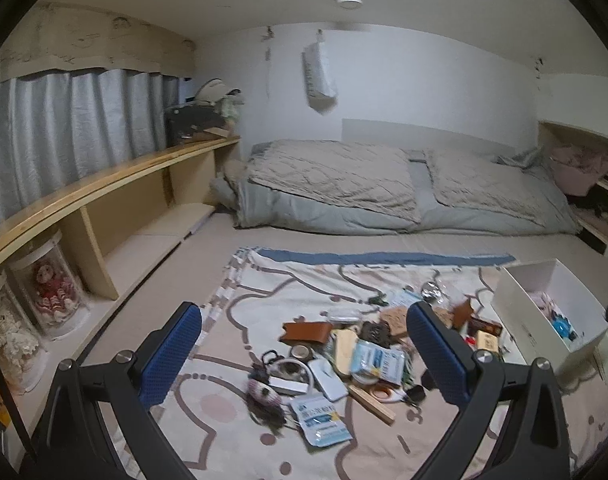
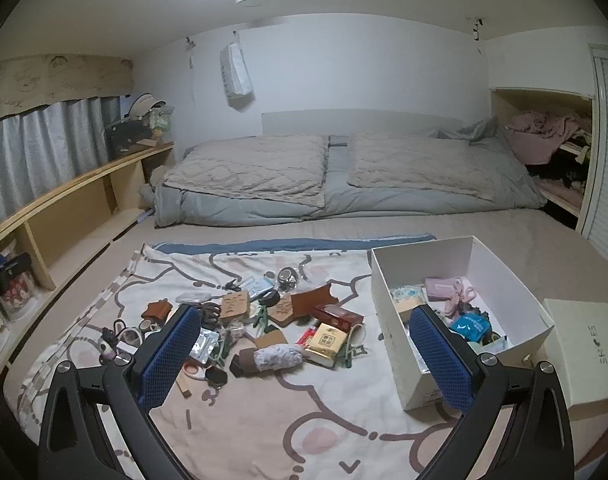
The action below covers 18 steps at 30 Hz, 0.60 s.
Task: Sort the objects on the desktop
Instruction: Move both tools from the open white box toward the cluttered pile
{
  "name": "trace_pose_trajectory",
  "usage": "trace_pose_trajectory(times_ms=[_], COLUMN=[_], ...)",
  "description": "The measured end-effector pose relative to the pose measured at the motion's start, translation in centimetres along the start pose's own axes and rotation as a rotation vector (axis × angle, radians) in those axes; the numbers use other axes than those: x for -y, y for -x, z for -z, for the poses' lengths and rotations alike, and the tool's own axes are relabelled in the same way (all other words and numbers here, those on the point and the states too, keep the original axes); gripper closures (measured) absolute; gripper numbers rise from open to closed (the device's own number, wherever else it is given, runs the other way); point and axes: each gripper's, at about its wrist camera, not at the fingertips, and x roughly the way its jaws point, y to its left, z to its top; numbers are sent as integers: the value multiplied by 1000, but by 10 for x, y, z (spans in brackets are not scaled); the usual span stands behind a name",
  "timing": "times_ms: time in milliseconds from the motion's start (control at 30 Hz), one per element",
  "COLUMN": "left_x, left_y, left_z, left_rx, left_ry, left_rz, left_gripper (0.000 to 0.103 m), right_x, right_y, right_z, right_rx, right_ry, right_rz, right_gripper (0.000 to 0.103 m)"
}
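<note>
A heap of small objects [image 1: 344, 356] lies on a patterned cloth [image 1: 232, 412]: brown leather pieces, packets, wooden tags, a gold box [image 2: 327, 342], a red box [image 2: 338, 315]. A white open box [image 2: 460, 256] stands at the cloth's right side and holds several sorted items, pink and blue among them. My left gripper [image 1: 304, 356] hovers above the heap, open, with nothing between its blue pads. My right gripper [image 2: 304, 356] hangs open and holds nothing too, above the heap's right part, its right finger in front of the box's near wall. In the left wrist view the box [image 1: 516, 300] sits far right.
The cloth lies on a bed. A folded grey quilt [image 2: 344, 184] fills the far end. A wooden shelf [image 1: 104, 188] with curtains runs along the left. A white lid marked SHOES [image 2: 584, 344] rests right of the box. An open closet [image 2: 552, 140] is at far right.
</note>
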Motion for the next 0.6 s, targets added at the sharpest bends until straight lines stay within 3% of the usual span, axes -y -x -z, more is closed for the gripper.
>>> trace_pose_trajectory(times_ms=[200, 600], left_x=[-23, -50], left_y=[-11, -49], left_z=[3, 25], left_rx=[-6, -49], left_ry=[10, -5], left_rz=[-64, -74], left_gripper=[0, 0], right_x=[9, 23], right_y=[2, -9], right_z=[2, 15], right_rx=[2, -62], right_ry=[24, 118], right_rz=[37, 119], right_gripper=[0, 0])
